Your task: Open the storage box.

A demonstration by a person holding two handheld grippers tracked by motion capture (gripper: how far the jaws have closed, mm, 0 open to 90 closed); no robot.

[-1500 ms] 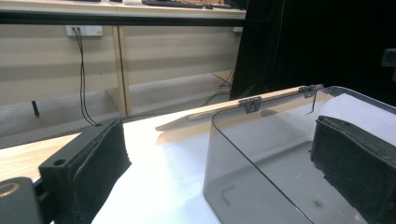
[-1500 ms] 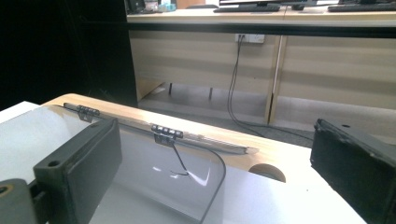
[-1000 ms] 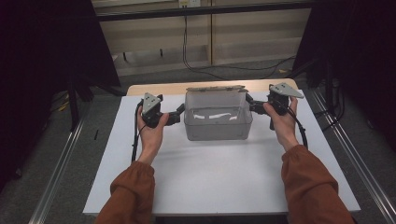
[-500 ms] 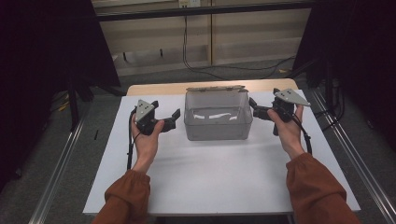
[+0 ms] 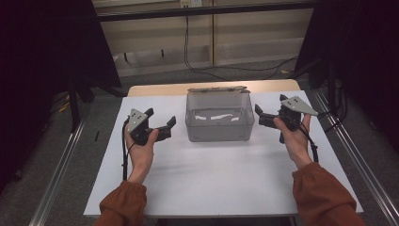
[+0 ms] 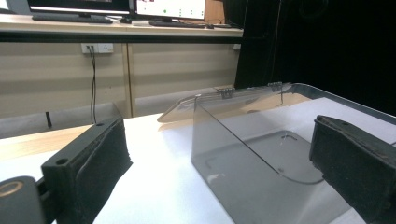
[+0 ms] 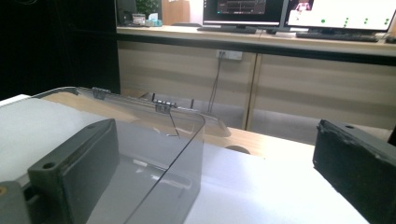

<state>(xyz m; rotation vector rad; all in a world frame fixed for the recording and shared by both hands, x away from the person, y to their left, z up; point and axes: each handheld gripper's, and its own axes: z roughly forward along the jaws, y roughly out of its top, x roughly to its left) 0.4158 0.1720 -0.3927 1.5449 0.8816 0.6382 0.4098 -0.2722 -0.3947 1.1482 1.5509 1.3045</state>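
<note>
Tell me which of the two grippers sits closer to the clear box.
The right gripper: its open jaws reach almost to the side wall of the clear box, apart from it. The left gripper leaves a wider strip of white table between.

Rust-orange sleeves [image 5: 122, 205]; black grippers, grey triangular plates [image 5: 137, 117], black cables [image 5: 124, 157].

The clear box [image 5: 219, 117] is sitting on the worktop [image 5: 221, 179] between the left claw [image 5: 165, 128] and right claw [image 5: 261, 116], apart from both.

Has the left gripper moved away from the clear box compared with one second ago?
Yes. The left gripper was at the clear box's left wall a second ago; now it sits back toward the person and apart from it, fingers open.
</note>
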